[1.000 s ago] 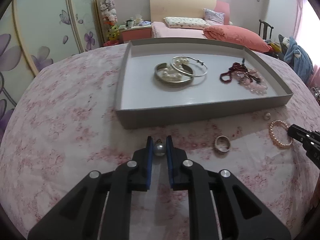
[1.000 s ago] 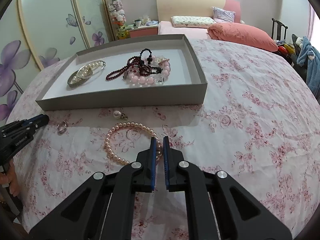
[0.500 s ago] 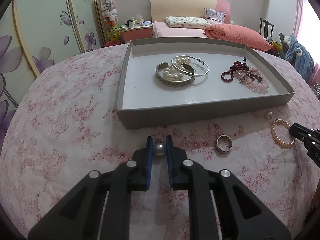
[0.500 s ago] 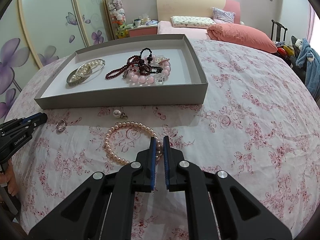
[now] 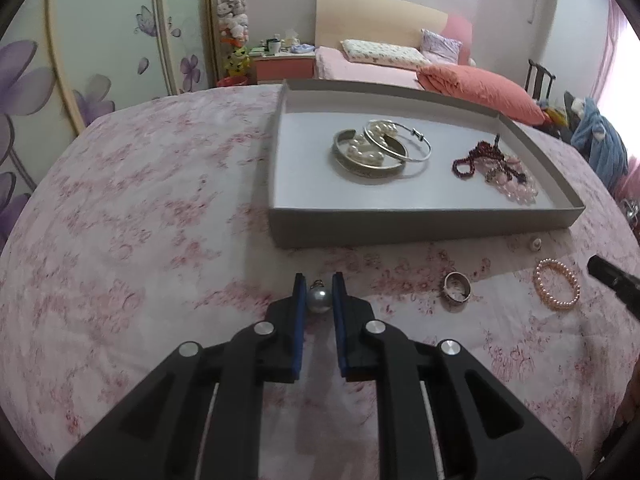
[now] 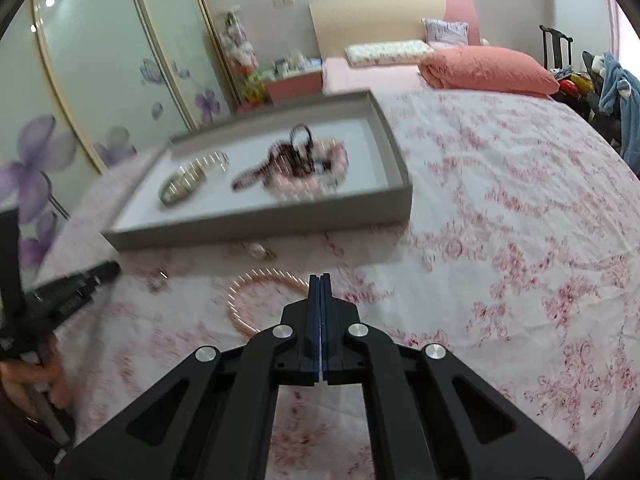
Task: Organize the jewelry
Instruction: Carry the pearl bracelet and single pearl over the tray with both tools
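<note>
My left gripper (image 5: 319, 280) is shut on a silver-grey pearl pendant (image 5: 319, 300), low over the floral cloth in front of the grey tray (image 5: 400, 226). The tray holds two bangles with pearls (image 5: 376, 154), a dark red bead string (image 5: 474, 158) and pink beads (image 5: 518, 190). Loose on the cloth lie a ring (image 5: 456, 286), a small pearl earring (image 5: 535, 243) and a pink pearl bracelet (image 5: 558, 284). My right gripper (image 6: 320, 278) is shut, its pads flat together, with the pink pearl bracelet (image 6: 260, 280) meeting its tips; no bead shows between the pads. The right wrist view is blurred.
The tray (image 6: 256, 224) sits mid-table on a pink floral cloth (image 5: 140, 240). A hand (image 6: 28, 376) holds the left gripper (image 6: 102, 272) at the left of the right wrist view. A bed, a bedside table and wardrobe doors stand behind.
The small gap between the right gripper's pads has closed, and its view has tilted and blurred. The left gripper keeps the pearl pendant and has hardly moved.
</note>
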{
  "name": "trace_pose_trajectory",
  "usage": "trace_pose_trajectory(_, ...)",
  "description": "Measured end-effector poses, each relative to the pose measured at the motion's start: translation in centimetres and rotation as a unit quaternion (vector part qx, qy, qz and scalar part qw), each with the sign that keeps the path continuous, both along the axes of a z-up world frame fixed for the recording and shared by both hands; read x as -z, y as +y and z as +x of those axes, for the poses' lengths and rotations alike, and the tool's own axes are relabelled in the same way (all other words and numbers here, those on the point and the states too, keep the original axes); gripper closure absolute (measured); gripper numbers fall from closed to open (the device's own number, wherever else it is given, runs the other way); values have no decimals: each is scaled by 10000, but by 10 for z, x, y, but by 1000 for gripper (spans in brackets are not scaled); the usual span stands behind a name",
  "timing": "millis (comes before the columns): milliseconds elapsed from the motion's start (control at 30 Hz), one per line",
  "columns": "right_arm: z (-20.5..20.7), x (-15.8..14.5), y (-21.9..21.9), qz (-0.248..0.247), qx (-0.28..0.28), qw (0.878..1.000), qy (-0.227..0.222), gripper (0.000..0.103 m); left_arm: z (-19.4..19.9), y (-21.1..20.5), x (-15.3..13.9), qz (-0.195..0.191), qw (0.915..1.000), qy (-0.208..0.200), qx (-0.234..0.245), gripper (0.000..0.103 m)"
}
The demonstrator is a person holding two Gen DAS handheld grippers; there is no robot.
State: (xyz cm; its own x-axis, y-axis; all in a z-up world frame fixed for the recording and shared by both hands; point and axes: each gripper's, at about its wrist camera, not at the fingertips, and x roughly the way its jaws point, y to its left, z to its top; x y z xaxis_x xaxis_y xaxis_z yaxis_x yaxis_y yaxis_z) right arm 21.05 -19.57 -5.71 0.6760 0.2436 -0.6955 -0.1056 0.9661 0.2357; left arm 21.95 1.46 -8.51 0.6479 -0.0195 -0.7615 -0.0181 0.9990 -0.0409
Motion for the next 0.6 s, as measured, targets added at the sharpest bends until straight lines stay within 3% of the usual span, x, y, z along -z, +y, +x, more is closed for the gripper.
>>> trace_pose_trajectory(100,-1,-9,3,-76,-38,9999,-130,102,-5,2,-4,-24,10000,-68,-9,89)
trace_pose_trajectory(200,5,-6,13,-528,-177,9984,-11,101,-6,3,-2,-13,10000,-24,-22,89)
trace_pose_trajectory(433,23,10,25,-936,-408,9940,381,77,-5,5,2,-52,10000,72,-31,89)
trace_pose_trajectory(533,28,16,31,-1201,-521,9902,484,77,-5,6,3,-72,9999,90,-29,89)
trace_pose_trajectory(600,24,17,32,-1269,-572,9893,447,93,-5,6,3,-71,9999,87,-28,89)
